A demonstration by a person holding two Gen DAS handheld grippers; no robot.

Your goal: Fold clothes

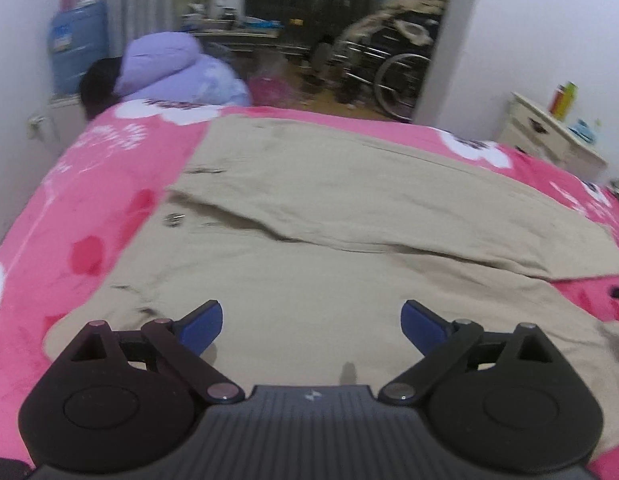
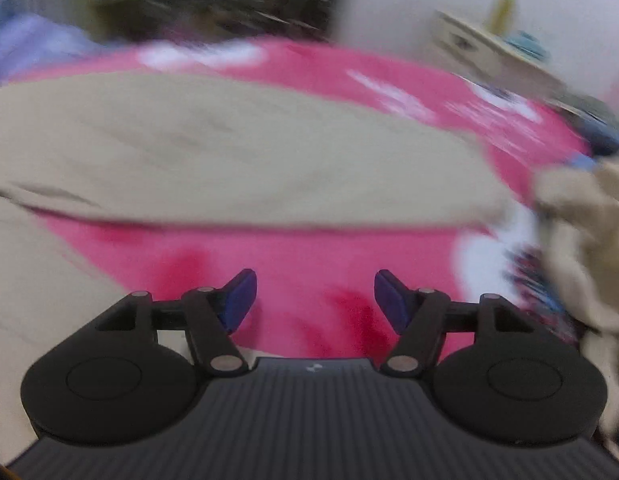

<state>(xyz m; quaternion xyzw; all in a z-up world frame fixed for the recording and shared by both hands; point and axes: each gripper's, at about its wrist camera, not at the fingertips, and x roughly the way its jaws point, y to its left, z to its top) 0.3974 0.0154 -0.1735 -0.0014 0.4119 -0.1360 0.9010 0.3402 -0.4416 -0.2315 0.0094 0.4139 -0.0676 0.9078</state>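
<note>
Pink blanket [image 1: 69, 216] with white and red flower prints covers the bed from edge to edge. Spread across it lie khaki trousers [image 1: 317, 208], waist toward the left where a metal button [image 1: 172, 219] shows, one leg lying over the other and running off to the right. In the right wrist view, heavily blurred, the same trousers [image 2: 213, 152] cross the upper half, with bare pink cover below them and a bunched beige cloth [image 2: 585, 216] at the right edge. Beyond the bed stand a wheelchair [image 1: 385, 76], a lilac padded jacket [image 1: 177, 72], a blue water jug [image 1: 75, 48] by the wall, and a cream cabinet [image 1: 549, 136] on the right. The left gripper [image 1: 311, 322] hovers over the near trouser leg, its blue fingers [image 1: 203, 324] spread wide, holding nothing. The right gripper [image 2: 315, 300] hangs over bare blanket, fingers [image 2: 391, 300] likewise apart and empty.
</note>
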